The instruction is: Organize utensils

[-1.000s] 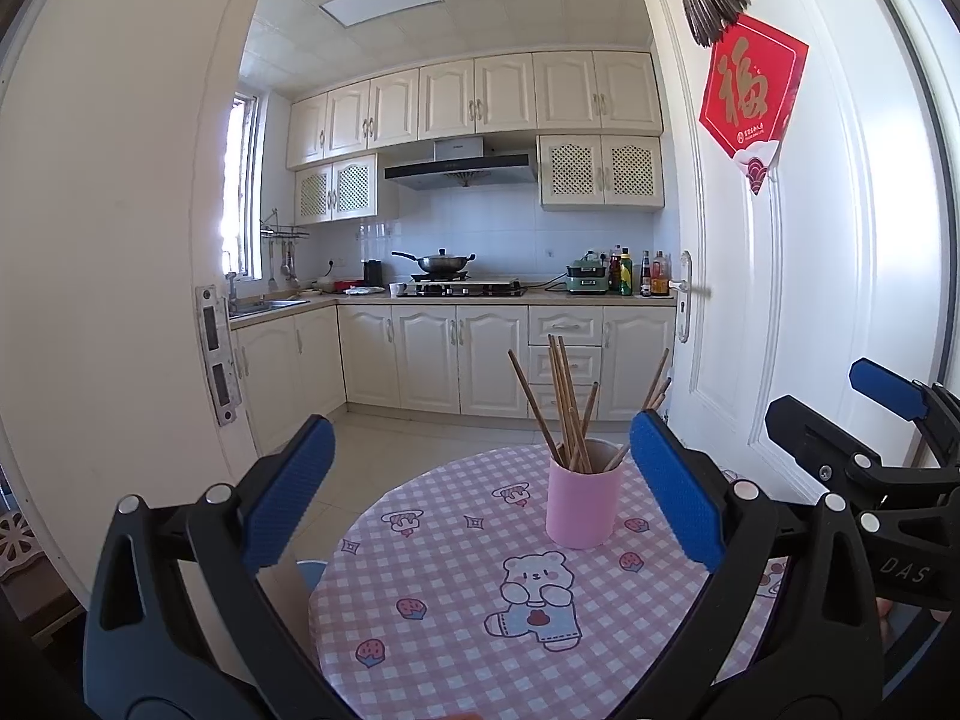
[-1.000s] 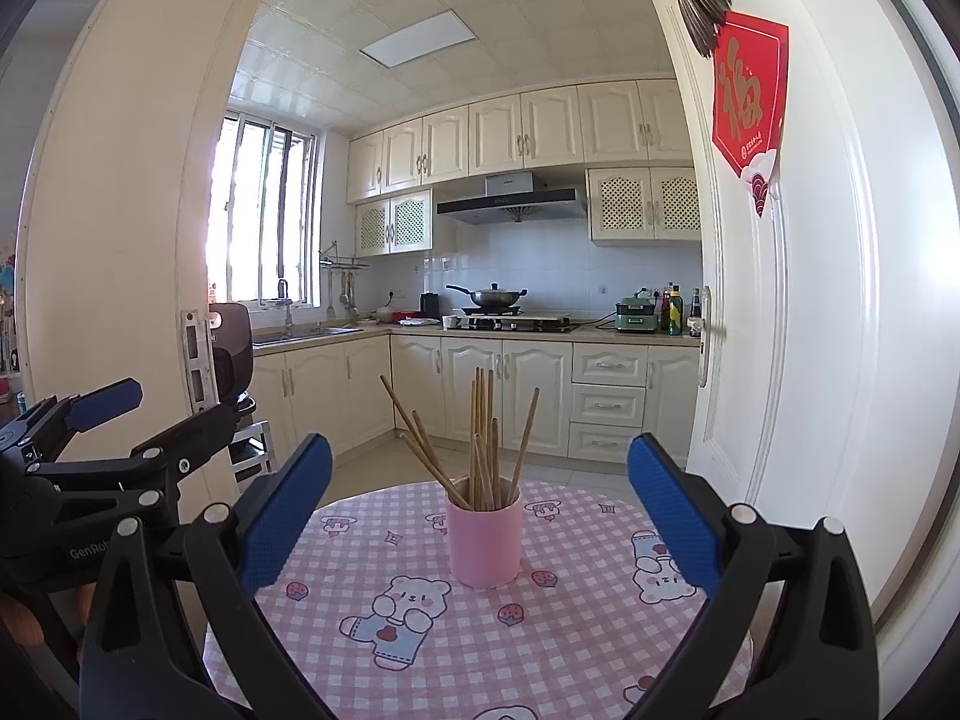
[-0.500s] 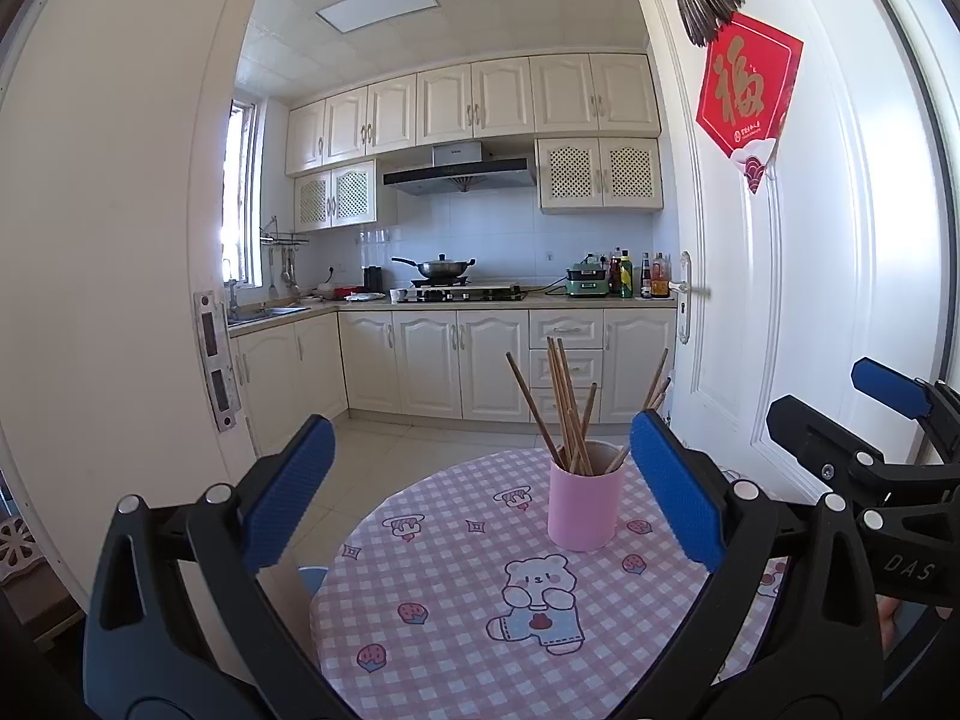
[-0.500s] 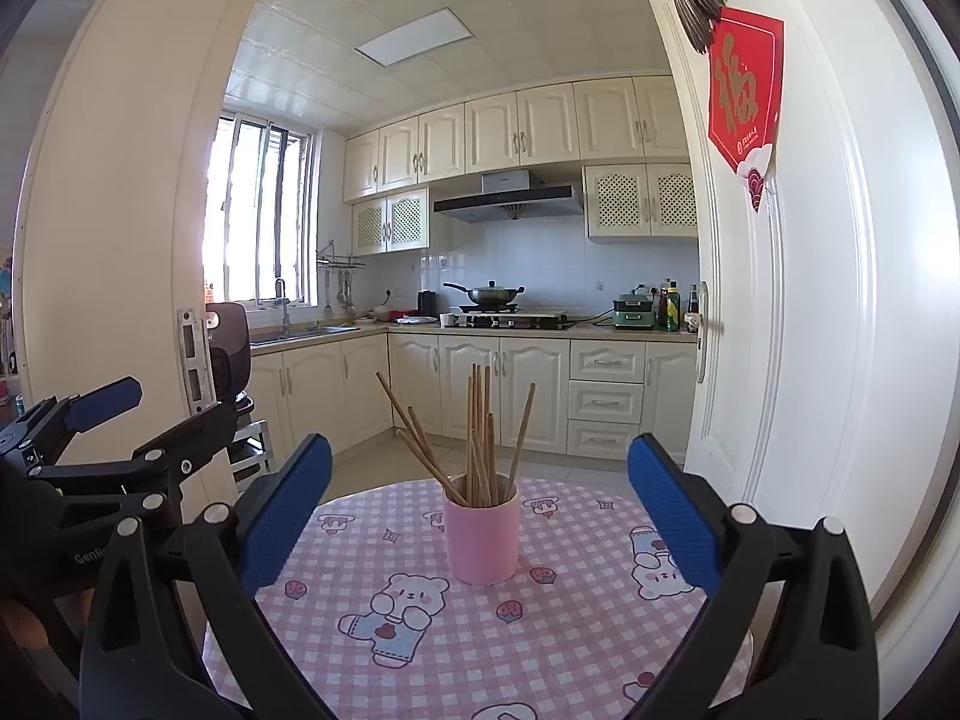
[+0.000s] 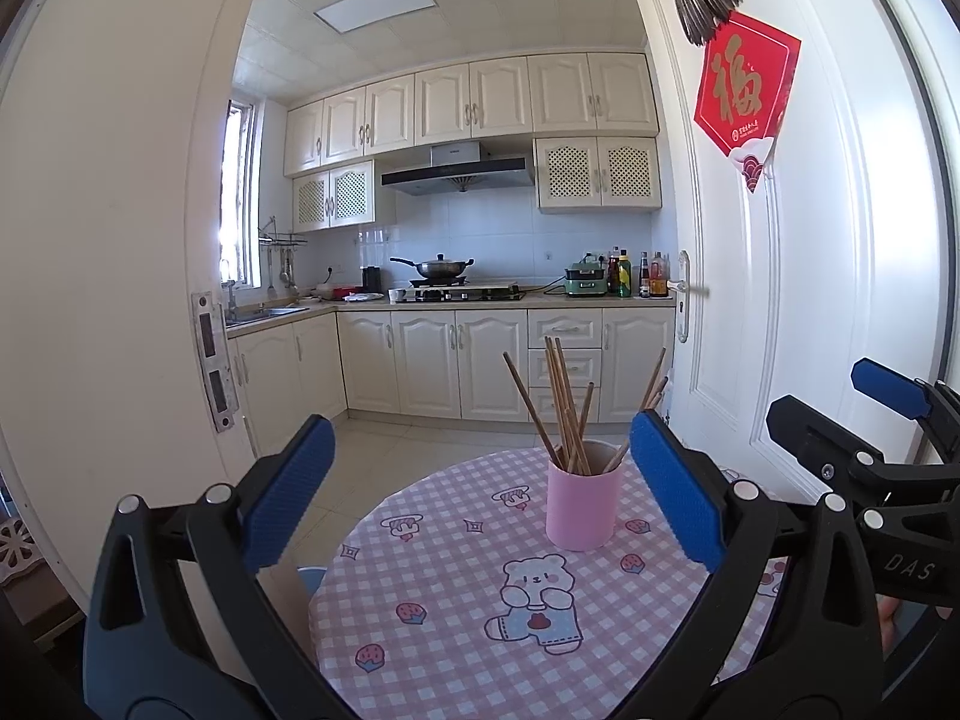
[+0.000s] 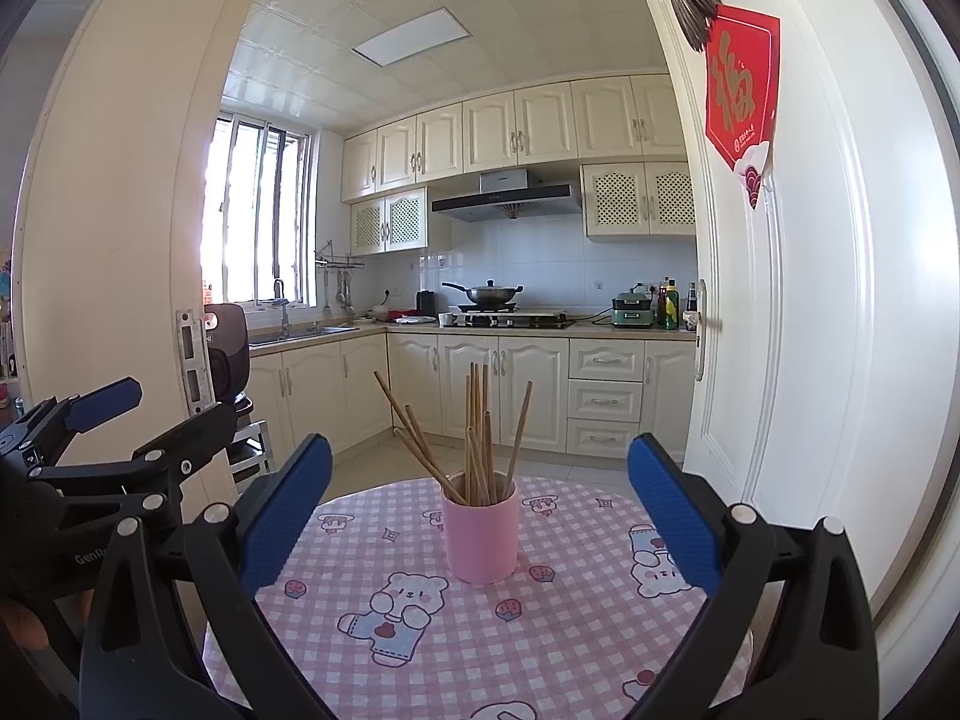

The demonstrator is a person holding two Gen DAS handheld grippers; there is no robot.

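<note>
Black claws [image 5: 480, 492], blue ribbed pads [image 5: 675, 489], silver screws

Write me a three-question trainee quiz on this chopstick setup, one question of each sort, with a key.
1. True or false: the pink cup lies tipped over on the checked tablecloth.
2. Multiple choice: what is in the cup? A) spoons B) wooden chopsticks C) nothing
3. Fill in: the jaws of the left gripper and the right gripper are both ____, holding nothing.

Key: 1 false, it stands upright. 2 B, they lean in different directions, their tops above the rim. 3 open, with the cup in view beyond each pair of blue pads.
</note>
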